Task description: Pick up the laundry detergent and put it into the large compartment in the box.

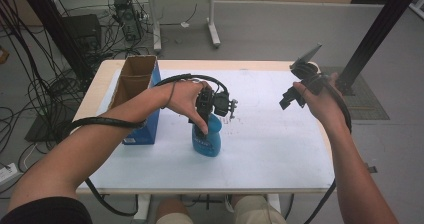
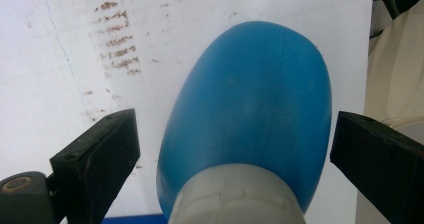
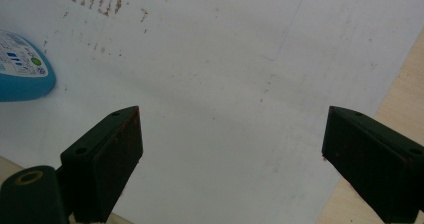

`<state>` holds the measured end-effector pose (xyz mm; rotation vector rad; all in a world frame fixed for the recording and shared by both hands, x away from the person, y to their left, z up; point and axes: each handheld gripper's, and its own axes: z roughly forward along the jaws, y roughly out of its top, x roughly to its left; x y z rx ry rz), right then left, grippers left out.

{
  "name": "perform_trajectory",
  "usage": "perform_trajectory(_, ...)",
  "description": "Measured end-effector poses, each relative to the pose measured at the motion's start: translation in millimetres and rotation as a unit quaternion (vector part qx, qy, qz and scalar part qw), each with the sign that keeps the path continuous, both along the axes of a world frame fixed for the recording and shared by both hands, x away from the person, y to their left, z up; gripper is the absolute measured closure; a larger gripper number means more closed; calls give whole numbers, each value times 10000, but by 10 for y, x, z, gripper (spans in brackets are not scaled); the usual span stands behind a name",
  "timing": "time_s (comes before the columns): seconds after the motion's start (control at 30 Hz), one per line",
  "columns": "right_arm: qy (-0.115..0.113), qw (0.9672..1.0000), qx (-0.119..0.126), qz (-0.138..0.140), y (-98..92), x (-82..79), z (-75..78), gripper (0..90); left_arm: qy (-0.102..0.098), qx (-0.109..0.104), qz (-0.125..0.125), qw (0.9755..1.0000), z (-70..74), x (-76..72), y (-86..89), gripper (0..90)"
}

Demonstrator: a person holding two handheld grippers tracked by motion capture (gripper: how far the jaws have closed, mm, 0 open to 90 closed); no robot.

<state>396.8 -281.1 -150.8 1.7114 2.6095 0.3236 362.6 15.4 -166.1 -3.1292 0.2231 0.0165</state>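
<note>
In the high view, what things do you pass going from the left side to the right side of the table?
Cardboard box → left gripper just above the blue bottle → bare white sheet → right gripper, held up and holding nothing.

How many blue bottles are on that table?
1. The blue bottle stands upright on the white sheet near the table's middle, between the open jaws of the left gripper. The cardboard box to its left could hide more inside.
</note>
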Motion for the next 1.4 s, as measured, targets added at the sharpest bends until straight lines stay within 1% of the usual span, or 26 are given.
perform_trajectory(0.17, 7, 10000, 10, -11, -12, 3, -7, 94, 21, 7, 7, 10000, -6, 7, 6, 63)
perform_trajectory(0.37, -3, 10000, 8, -23, -18, -4, -3, 94, -8, 36, -15, 10000, 2, 1, -14, 62)
perform_trajectory(0.63, -7, 10000, 1, -3, 0, -3, -3, 94, -2, -54, 3, 10000, 9, 3, 17, 62)
perform_trajectory(0.97, -16, 10000, 10, 17, 16, -5, -2, 94, 6, -32, 12, 10000, -12, -1, 14, 62)
perform_trajectory(1.07, -10, 10000, 13, 19, 14, -3, -5, 94, 47, -29, -2, 10000, -18, 6, 16, 62)
perform_trajectory(1.2, 4, 10000, 14, 15, 11, -1, -20, 95, 30, -41, 46, 10000, -20, 5, 25, 67)
perform_trajectory(1.33, 5, 10000, 25, 11, 20, 3, -30, 95, 24, -15, 12, 10000, -20, 0, 12, 69)
perform_trajectory(1.4, 7, 10000, 18, 29, 31, 7, -33, 95, 32, -44, 25, 10000, -23, 2, 23, 68)
